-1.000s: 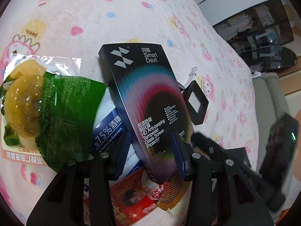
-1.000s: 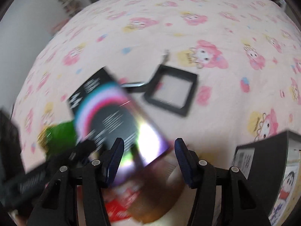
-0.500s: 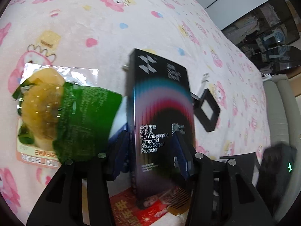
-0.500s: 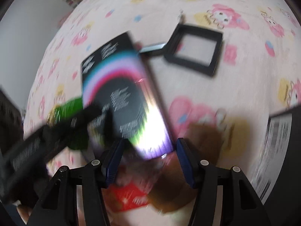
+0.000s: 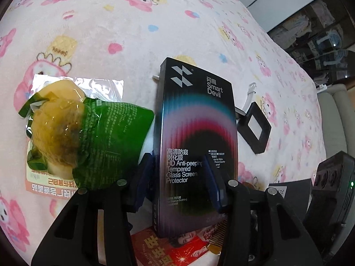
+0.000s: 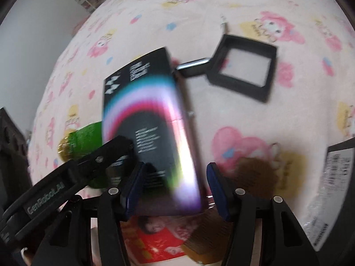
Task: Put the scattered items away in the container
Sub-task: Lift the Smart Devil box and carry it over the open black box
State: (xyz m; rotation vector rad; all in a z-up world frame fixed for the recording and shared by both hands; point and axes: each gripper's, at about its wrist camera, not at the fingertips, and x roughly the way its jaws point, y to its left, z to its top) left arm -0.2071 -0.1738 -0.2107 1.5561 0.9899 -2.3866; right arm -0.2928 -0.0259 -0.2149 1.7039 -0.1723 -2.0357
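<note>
Going left to right on the bed's pink cartoon-print blanket (image 5: 133,33): a green snack packet (image 5: 93,137) with yellowish food showing through its clear end sat on a flat printed sachet (image 5: 44,188). Right next to it, the black Smart Devil screen protector box (image 5: 195,146) stood tilted up on its lower end, over a red printed packet (image 5: 173,250) and a brown comb (image 5: 218,228).

The left tool (image 5: 177,181) had the box between its blue pads (image 5: 213,186); its jaws had just been easing apart, and whether the pads actually pressed on the box couldn't be told. In the blurry right-wrist view, the right tool (image 6: 175,190) sat low around the same box's (image 6: 150,133) bottom end, with a visible gap on the right pad's side, so released, not clamping anything.

Further right, a small black square frame (image 5: 255,128) lay flat on the blanket, just beside the box's upper right. A dark box with a barcode label (image 6: 339,190) poked in at the far right edge.
</note>
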